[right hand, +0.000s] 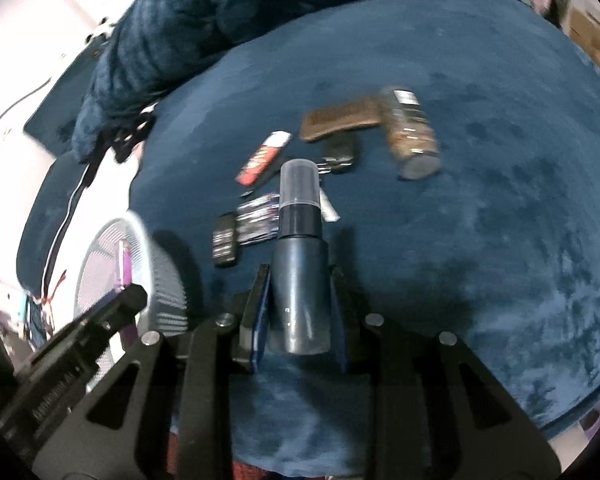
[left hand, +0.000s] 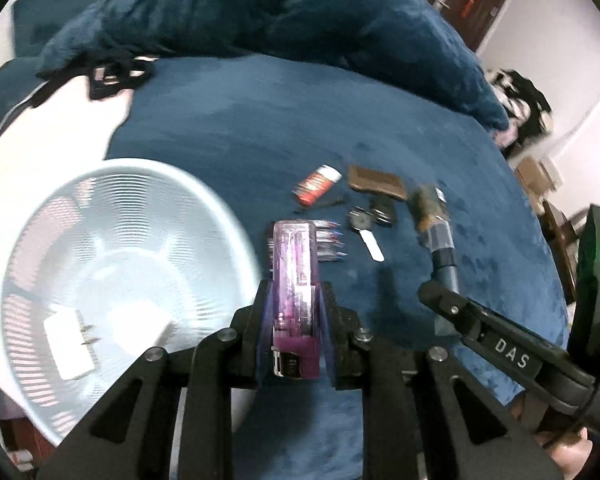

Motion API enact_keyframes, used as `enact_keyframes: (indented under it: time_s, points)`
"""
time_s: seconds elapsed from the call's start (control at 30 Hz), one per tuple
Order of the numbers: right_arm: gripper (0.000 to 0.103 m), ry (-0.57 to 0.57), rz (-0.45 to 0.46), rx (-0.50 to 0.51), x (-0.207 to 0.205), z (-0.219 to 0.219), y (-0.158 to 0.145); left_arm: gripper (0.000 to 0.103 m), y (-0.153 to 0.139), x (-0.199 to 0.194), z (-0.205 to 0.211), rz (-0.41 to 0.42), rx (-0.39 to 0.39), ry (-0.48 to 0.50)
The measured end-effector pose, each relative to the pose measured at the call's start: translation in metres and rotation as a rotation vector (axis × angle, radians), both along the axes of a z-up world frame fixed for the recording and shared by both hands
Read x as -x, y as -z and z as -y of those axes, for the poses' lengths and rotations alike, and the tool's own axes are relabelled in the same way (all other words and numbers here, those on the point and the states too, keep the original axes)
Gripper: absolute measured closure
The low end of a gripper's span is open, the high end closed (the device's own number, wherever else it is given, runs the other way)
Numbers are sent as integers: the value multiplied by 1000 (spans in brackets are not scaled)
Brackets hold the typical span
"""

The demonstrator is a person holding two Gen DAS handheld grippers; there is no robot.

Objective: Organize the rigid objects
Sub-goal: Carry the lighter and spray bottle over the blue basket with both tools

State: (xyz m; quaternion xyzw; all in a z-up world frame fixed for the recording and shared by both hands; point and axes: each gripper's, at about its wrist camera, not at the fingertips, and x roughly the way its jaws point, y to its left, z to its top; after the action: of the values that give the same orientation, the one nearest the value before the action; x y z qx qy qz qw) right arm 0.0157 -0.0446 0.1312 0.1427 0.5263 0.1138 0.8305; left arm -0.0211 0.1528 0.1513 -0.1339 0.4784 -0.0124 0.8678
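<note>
Between my left gripper (left hand: 294, 300) jaws: translucent purple plastic lighter (left hand: 294, 280), clamped, beside white slotted plastic basket (left hand: 236, 224). Right gripper (right hand: 300, 296) clamped on dark blue cylindrical spray bottle (right hand: 300, 280), above blue plush bedspread (right hand: 480, 220).

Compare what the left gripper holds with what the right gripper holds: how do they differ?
The purple lighter is see-through and flat-sided; the dark blue bottle is opaque and round. The bottle has a clear cap; the lighter ends in a metal head. Both are clamped lengthwise, the lighter in the left gripper, the bottle in the right gripper.
</note>
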Motion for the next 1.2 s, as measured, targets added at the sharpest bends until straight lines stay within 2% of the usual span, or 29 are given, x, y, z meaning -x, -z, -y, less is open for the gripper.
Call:
enact_keyframes:
  time_s: [0.27,0.37,0.5,0.7,0.9,1.2]
  points:
    - [76,-151,53,55,10,-61,-5,82,3,22,-79,-11,-6,-155]
    - [75,-208,86,92,16,-80,-7,82,9,26,-99,-24,-2,-188]
    - [75,-238,102,82,19,-97,-8,82,15,32,-120,-34,4,-219]
    - [75,-262,108,75,17,-117,-5,82,26,36,-132,-55,2,-232]
    - [76,-282,117,17,16,-134,-1,82,37,35,-133,-76,-2,-239]
    - [76,-350,124,35,23,-148,3,82,41,33,-129,-88,-5,-239]
